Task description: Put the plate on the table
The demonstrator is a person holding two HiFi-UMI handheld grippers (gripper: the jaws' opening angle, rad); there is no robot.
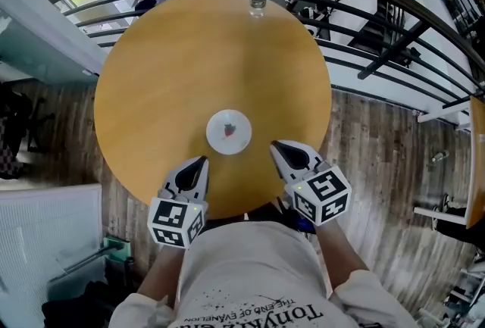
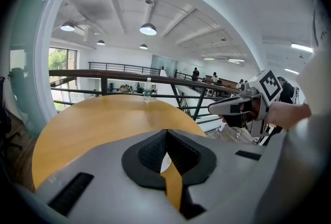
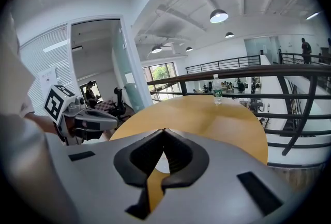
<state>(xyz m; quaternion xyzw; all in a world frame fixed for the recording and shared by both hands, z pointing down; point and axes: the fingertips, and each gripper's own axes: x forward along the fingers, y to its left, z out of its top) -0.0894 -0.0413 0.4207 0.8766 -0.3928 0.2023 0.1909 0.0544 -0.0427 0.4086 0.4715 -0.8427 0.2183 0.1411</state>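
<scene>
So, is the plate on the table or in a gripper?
On the table: the plate lies flat on its wooden top, apart from the left gripper and right gripper, both shut on nothing.

In both gripper views, the plate [image 2: 165, 163] is hidden behind the fingers [image 2: 147, 153] except for a white sliver. The red item [image 1: 230, 129] on it is seen too small in the head view to be identified.
</scene>
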